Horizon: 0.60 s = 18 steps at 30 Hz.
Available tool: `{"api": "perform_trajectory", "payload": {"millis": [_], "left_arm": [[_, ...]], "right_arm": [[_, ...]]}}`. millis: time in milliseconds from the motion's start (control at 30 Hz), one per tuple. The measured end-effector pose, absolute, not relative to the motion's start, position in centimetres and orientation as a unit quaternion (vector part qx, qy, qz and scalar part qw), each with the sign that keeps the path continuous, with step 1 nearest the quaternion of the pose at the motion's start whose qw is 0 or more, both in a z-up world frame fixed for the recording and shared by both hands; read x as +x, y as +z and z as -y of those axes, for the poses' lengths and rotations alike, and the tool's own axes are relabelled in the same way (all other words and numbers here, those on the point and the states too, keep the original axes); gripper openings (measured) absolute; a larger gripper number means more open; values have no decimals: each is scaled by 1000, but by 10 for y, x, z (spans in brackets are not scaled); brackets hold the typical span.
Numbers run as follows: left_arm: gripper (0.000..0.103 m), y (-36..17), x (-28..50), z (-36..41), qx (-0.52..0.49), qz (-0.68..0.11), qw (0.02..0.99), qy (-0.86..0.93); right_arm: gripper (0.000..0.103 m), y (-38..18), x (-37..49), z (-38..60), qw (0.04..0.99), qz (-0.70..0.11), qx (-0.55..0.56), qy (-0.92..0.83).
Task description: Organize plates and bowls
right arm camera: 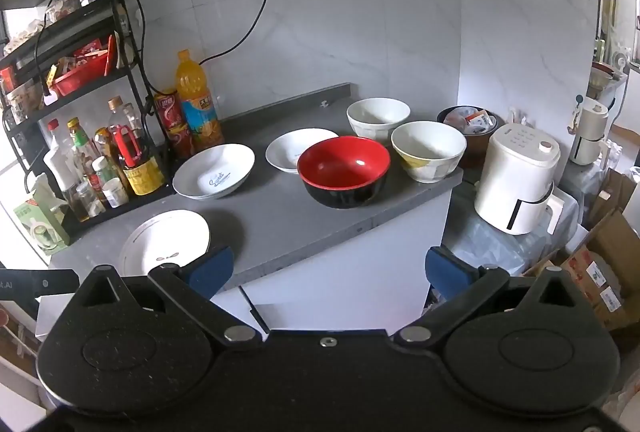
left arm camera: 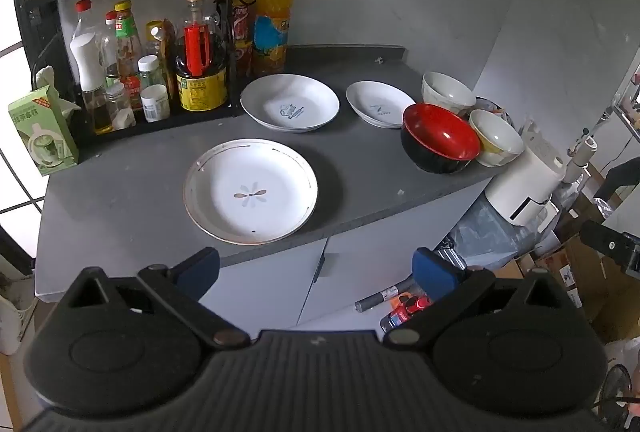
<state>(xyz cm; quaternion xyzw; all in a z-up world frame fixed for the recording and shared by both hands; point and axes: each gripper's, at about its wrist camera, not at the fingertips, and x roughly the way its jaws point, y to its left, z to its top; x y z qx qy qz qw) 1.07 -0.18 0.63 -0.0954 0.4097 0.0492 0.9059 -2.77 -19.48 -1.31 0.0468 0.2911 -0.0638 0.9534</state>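
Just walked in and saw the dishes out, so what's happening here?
Someone is about to tidy the dishes with two handheld claws. Both the left claw and the right claw are open and empty, back from the counter. Three plates, including the flower plate, and three bowls, including the red bowl, sit unstacked.

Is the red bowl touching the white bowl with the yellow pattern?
Cannot tell. In the right wrist view the red bowl and the yellow-patterned bowl show only a sliver between their rims; the left wrist view overlaps them.
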Motion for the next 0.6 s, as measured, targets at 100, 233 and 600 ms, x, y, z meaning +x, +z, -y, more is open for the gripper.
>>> {"api": "perform_trajectory", "payload": {"millis": [100, 233, 600], "left_arm": [[102, 8, 12, 3, -93, -407, 907, 50], [102, 7, 9, 4, -96, -404, 909, 49], [102, 6, 5, 9, -96, -402, 909, 49]], "right_arm": [[103, -13, -30, 196, 954, -289, 46, -65], [103, -13, -28, 193, 954, -289, 44, -66], [103, -9, -31, 192, 953, -291, 42, -69]]}}
